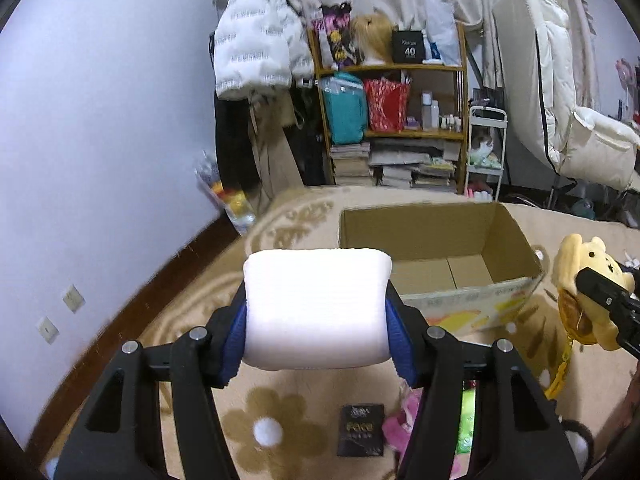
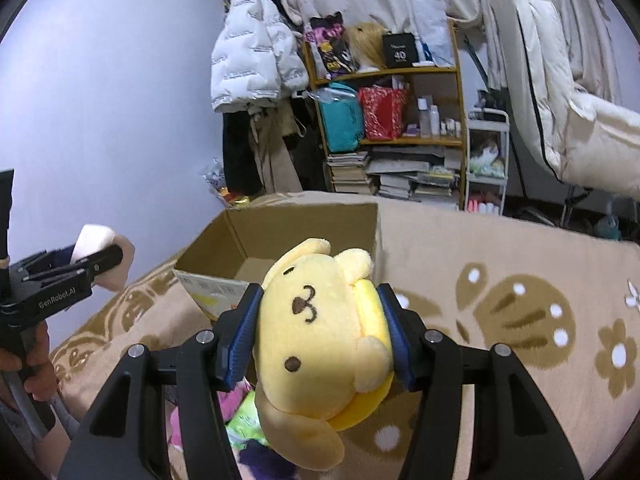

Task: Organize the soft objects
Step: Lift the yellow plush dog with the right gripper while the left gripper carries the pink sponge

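My left gripper (image 1: 316, 312) is shut on a white foam block (image 1: 316, 304) and holds it above the rug, just short of the open cardboard box (image 1: 516, 240). It also shows at the left edge of the right wrist view (image 2: 96, 260). My right gripper (image 2: 320, 320) is shut on a yellow plush dog (image 2: 316, 336), held above the rug near the box (image 2: 208, 240). That plush and gripper show at the right edge of the left wrist view (image 1: 580, 288). The box looks empty inside.
A beige flower-patterned rug (image 1: 280, 400) covers the floor. On it lie a black packet (image 1: 361, 430), a pink soft item (image 1: 400, 424) and a green one (image 2: 248, 420). A cluttered wooden shelf (image 1: 396, 120), hanging jackets and a white cart (image 1: 486, 148) stand behind the box.
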Demonstrator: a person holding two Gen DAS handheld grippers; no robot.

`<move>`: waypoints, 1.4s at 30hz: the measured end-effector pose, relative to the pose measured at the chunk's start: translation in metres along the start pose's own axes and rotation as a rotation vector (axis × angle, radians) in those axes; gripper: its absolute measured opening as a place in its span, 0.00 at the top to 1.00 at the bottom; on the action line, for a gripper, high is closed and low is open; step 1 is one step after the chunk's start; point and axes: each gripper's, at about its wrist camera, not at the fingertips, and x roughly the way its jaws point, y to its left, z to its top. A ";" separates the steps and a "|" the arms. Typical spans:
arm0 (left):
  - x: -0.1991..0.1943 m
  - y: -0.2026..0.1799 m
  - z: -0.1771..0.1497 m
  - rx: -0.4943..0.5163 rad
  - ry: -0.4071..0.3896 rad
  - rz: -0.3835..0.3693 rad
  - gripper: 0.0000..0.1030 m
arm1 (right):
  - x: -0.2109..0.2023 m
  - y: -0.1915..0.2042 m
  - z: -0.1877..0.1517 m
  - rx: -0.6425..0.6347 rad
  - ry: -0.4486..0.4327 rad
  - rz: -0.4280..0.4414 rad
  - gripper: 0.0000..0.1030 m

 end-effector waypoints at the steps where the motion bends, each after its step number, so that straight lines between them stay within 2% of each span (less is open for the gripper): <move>1: -0.002 -0.001 0.004 0.014 -0.016 0.009 0.43 | 0.001 0.002 0.002 -0.004 -0.003 0.003 0.42; 4: -0.006 -0.006 0.014 0.057 -0.050 0.040 0.43 | 0.006 0.005 0.009 -0.015 -0.005 0.010 0.42; 6: -0.006 -0.007 0.020 0.063 -0.054 0.032 0.42 | 0.008 0.005 0.012 -0.007 -0.005 0.017 0.42; 13: 0.008 -0.010 0.022 0.048 -0.024 0.009 0.42 | 0.015 -0.006 0.009 0.052 0.027 0.062 0.41; 19: 0.017 -0.009 0.017 0.035 -0.002 0.010 0.42 | 0.002 -0.009 0.017 0.051 -0.026 0.053 0.42; 27: 0.009 -0.006 0.025 0.025 -0.030 0.011 0.42 | -0.020 -0.003 0.050 0.025 -0.109 0.045 0.42; 42: 0.004 0.008 0.074 0.003 -0.088 0.028 0.42 | -0.026 0.014 0.133 -0.060 -0.213 0.038 0.42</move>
